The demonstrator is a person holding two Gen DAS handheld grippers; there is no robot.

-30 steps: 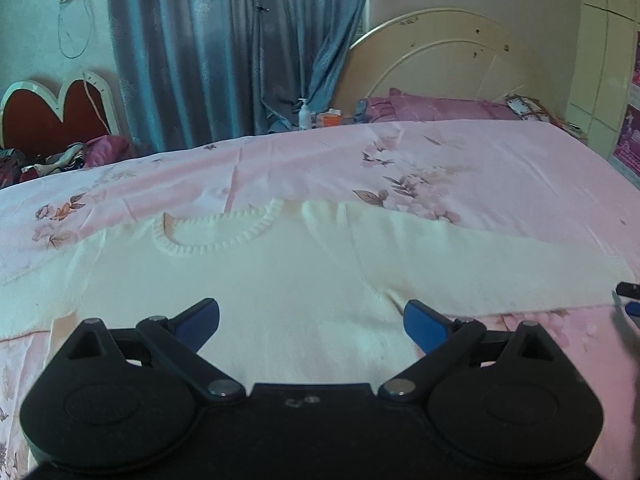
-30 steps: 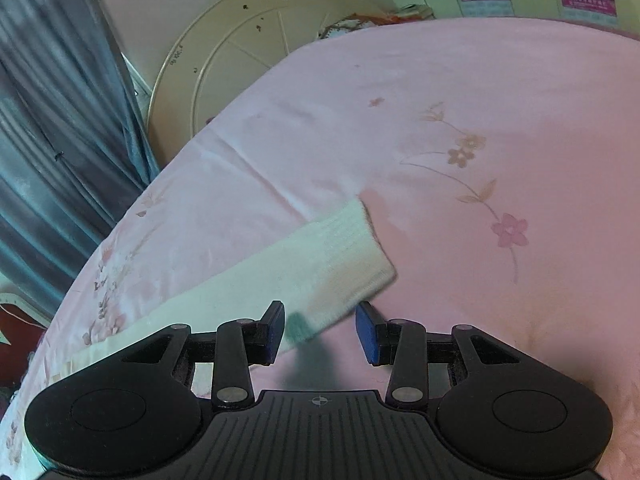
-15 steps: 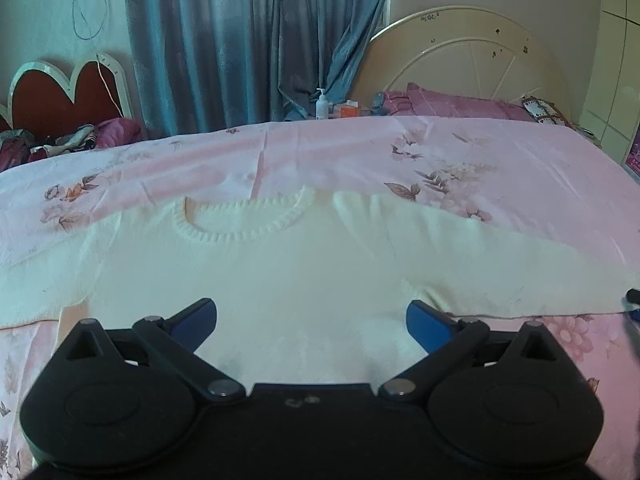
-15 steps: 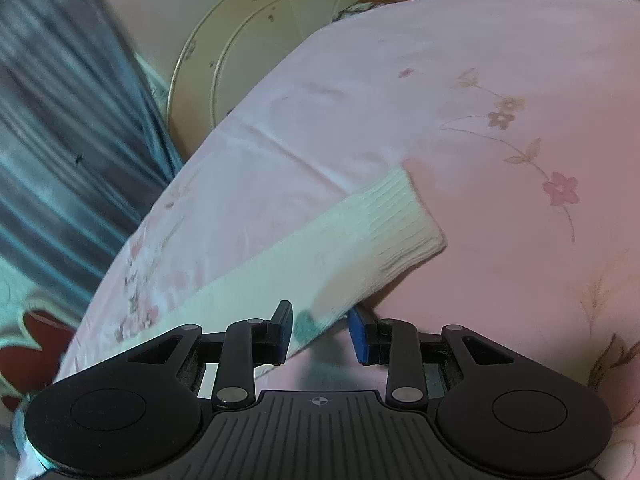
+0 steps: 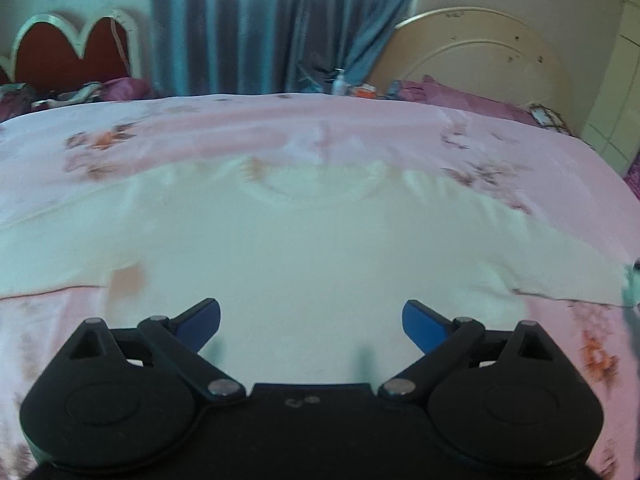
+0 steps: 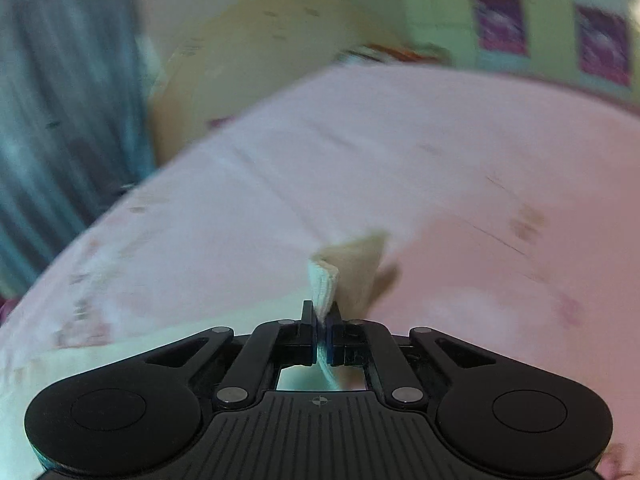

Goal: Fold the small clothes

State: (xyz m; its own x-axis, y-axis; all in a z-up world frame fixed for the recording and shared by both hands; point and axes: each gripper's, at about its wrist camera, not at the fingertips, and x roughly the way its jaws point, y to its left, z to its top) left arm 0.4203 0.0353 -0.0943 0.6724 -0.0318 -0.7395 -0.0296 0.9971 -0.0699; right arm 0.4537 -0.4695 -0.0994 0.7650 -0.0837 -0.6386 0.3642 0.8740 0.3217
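Cream sweater [image 5: 320,248] lies flat on the bed [image 5: 280,128] — right hand-held gripper [image 6: 321,316] pinches its cuff [image 6: 344,272]; left hand-held gripper [image 5: 311,316] hovers, fingers spread.

Bed with pink floral-print sheet [image 5: 400,128]: lying flat across it, a cream knitted long-sleeved sweater [image 5: 320,248], sleeves spreading sideways; purple pillows [image 5: 460,98] sitting at the far right edge.

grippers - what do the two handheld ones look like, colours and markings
Both the left gripper and the right gripper are matte black with round housings, silver pivot pins and blue-padded jaws. The right one's base is ribbed with a small crosshair mark.
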